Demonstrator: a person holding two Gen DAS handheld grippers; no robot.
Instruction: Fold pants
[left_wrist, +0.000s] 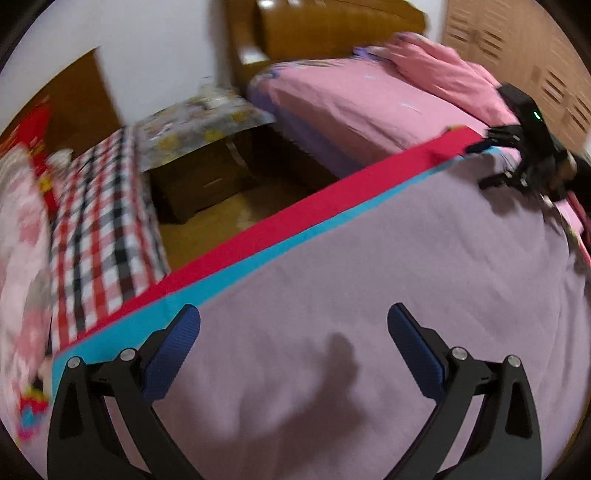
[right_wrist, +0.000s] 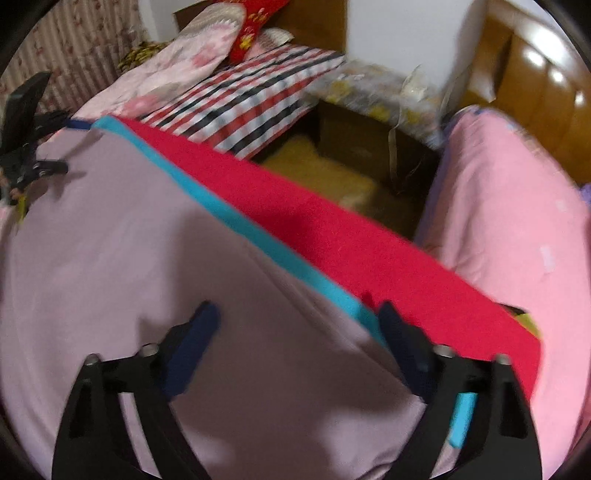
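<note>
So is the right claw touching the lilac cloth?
Cannot tell. The left wrist view shows the right claw open by the lilac cloth, too blurred to judge contact.

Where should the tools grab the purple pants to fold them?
Grab the pants along the far edge beside the blue strip, coming from above. The cloth lies flat, so only an edge can be pinched. The left tool and right tool are open, apart along it.

- A white wall (left_wrist: 159, 48) is seen at upper left.
- A wooden headboard (left_wrist: 332, 26) fills the top centre.
- A louvred wooden wardrobe (left_wrist: 517, 48) occupies the upper right.
- A dark nightstand (left_wrist: 199, 181) stands on yellowish floor (left_wrist: 229, 210).
</note>
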